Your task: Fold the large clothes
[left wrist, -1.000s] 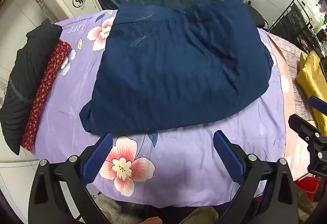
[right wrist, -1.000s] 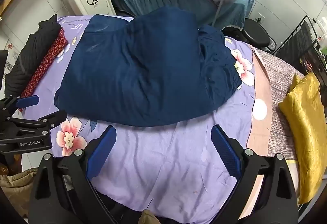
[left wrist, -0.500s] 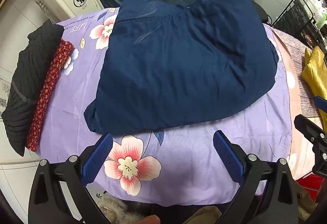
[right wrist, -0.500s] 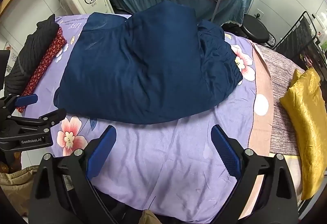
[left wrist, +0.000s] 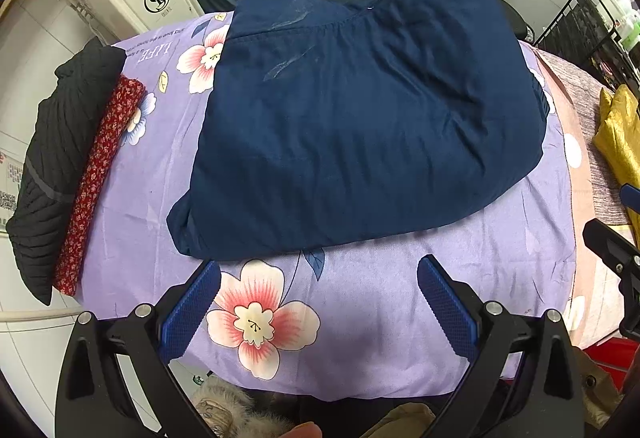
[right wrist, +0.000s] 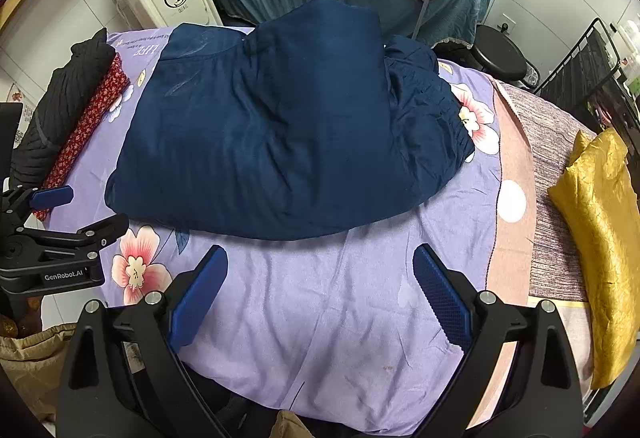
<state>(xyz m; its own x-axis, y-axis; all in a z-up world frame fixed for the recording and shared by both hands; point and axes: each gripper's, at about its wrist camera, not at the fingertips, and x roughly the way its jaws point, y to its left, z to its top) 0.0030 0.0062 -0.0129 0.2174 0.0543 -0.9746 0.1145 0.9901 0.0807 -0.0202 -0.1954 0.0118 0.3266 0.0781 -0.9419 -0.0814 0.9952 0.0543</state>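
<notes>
Navy garment [left wrist: 360,126]: large, folded into a thick slab, lying mid-table on the floral sheet [left wrist: 360,318]. Long axis runs left to right across the table; bunched layers show at its right end, a rounded fold corner at the near left.
Change over the last second: garment unmoved; both views have drawn slightly nearer and lower. Judged: the fold looks largely made, with one more fold or a tidy-up likely left.
Left gripper [left wrist: 318,302]: jaws spread wide, holding nothing, just short of the near edge.
Right gripper [right wrist: 320,294]: likewise wide apart and empty, near the same edge.
Black garment [left wrist: 48,158] and red roll [left wrist: 96,178]: stacked at the table's left edge.
Gold cloth [right wrist: 600,230]: far right, well apart.
</notes>
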